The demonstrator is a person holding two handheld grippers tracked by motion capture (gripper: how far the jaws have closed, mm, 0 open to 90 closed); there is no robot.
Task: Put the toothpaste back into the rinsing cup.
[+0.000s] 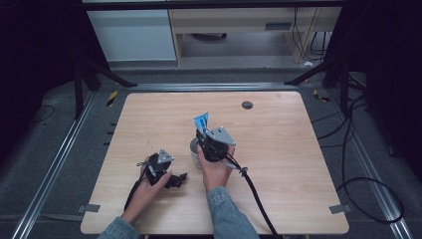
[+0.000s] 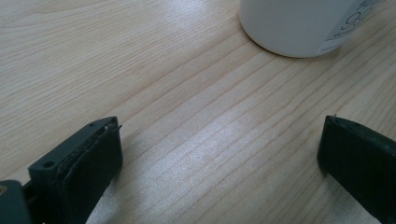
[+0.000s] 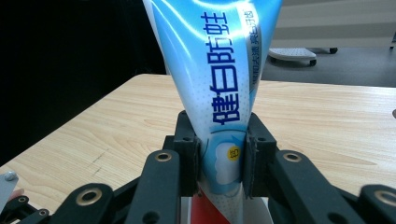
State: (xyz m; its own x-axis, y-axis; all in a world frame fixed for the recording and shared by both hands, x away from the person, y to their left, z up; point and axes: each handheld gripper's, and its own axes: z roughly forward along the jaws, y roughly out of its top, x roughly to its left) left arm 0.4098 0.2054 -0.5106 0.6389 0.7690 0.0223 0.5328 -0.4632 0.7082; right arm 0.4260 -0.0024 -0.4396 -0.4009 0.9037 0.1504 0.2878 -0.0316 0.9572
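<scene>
A blue and white toothpaste tube with dark blue lettering stands upright with my right gripper shut on its lower part. In the high view its flat blue end sticks up above the right gripper, just over a white cup on the wooden table. The cup's base shows at the top of the left gripper view. My left gripper lies low on the table left of the cup, jaws wide apart with bare wood between them; it also appears in the high view.
A small dark grommet hole sits near the table's far edge. Black cables trail from the right gripper toward the front edge. Metal rails and dark stand legs flank the table; a white cabinet stands behind.
</scene>
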